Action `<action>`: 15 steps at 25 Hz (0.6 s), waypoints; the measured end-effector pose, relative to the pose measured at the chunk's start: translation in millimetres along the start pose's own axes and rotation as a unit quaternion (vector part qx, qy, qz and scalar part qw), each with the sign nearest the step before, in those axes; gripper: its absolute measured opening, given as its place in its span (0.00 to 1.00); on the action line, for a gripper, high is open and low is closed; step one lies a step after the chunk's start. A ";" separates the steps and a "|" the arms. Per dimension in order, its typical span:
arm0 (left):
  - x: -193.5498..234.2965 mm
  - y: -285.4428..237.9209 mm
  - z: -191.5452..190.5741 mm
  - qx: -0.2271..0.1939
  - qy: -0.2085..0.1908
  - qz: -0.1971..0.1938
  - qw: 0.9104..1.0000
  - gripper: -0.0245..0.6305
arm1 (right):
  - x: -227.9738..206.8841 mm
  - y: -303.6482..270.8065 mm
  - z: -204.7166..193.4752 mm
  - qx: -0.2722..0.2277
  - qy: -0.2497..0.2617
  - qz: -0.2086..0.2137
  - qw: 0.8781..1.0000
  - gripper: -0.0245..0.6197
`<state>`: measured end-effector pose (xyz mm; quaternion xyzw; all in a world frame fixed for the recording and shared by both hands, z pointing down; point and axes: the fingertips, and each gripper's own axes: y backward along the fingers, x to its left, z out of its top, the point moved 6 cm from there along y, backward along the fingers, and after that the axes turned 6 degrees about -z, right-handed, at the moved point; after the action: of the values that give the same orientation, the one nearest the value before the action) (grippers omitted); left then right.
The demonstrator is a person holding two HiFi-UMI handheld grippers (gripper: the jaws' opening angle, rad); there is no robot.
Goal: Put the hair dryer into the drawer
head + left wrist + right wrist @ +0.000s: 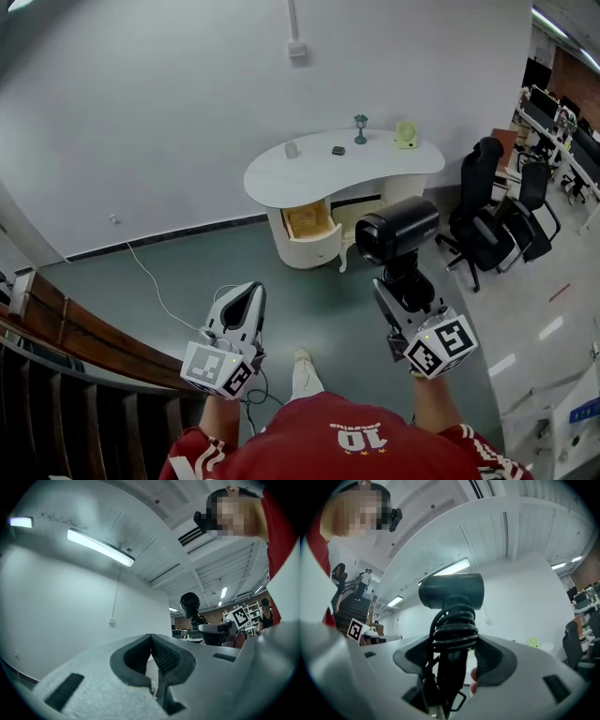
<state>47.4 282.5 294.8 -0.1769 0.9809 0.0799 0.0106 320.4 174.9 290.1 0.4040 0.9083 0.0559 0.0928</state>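
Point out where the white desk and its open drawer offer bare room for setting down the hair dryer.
The open drawer looks bare, wooden bottom showing between its walls. The desk top is free along its front edge, forward of the grey cup and dark block. Crowded: the back right, around the teal stand and yellow item.

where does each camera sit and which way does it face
Head view: on the head, facing down at desk and open drawer; left gripper, right gripper, red shirt show.
Left gripper view: on that gripper, along shut jaws toward wall; red shirt.
Right gripper view: along jaws gripping hair dryer; red shirt.
Shared: hair dryer in all.
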 end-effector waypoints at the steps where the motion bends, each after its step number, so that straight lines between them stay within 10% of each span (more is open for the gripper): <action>1: 7.1 -6.3 -0.7 0.001 0.000 0.000 1.000 0.04 | -2.0 -8.4 1.6 -0.003 -0.005 0.003 1.000 0.48; 15: 140.1 -113.8 -20.9 0.003 0.009 -0.002 1.000 0.04 | -49.4 -168.6 -7.5 0.021 -0.013 0.018 1.000 0.48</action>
<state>-44.0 125.6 291.2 -0.1794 0.9809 0.0752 0.0021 229.2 25.4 273.8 0.4230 0.9005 0.0329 0.0952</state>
